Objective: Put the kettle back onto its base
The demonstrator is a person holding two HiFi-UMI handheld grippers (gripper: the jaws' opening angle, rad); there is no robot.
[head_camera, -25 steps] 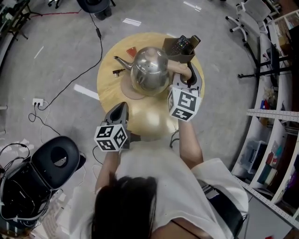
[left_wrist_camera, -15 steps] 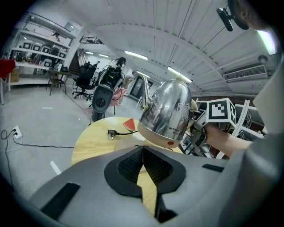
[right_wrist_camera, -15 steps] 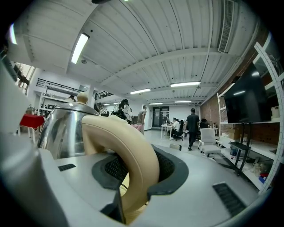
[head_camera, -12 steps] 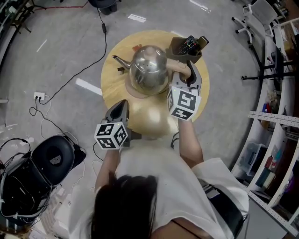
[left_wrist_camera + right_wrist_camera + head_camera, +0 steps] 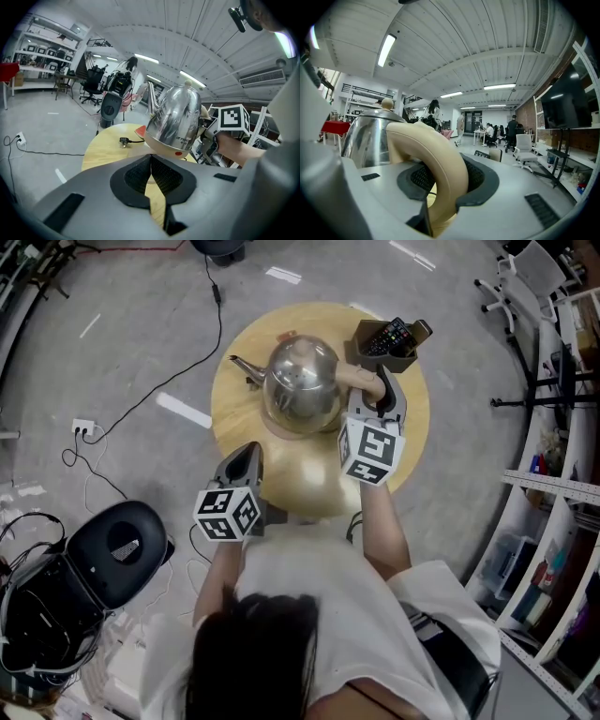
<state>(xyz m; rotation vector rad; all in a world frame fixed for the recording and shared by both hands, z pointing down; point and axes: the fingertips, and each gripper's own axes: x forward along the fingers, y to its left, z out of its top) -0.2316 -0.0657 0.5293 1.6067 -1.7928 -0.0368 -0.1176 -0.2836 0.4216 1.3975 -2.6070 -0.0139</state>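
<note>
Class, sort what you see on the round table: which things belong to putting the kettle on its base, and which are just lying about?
Belongs to the job: kettle, its handle in the right gripper's jaws; base beneath it.
Lying about: plug; red wedge; holder of remote controls; left gripper, empty.

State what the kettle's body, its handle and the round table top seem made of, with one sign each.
Shiny silver kettle body: polished metal, likely steel; mirrors the room.
Cream curved handle: smooth matte plastic, probably.
Round yellow table top: pale wood or laminate; glossy.
</note>
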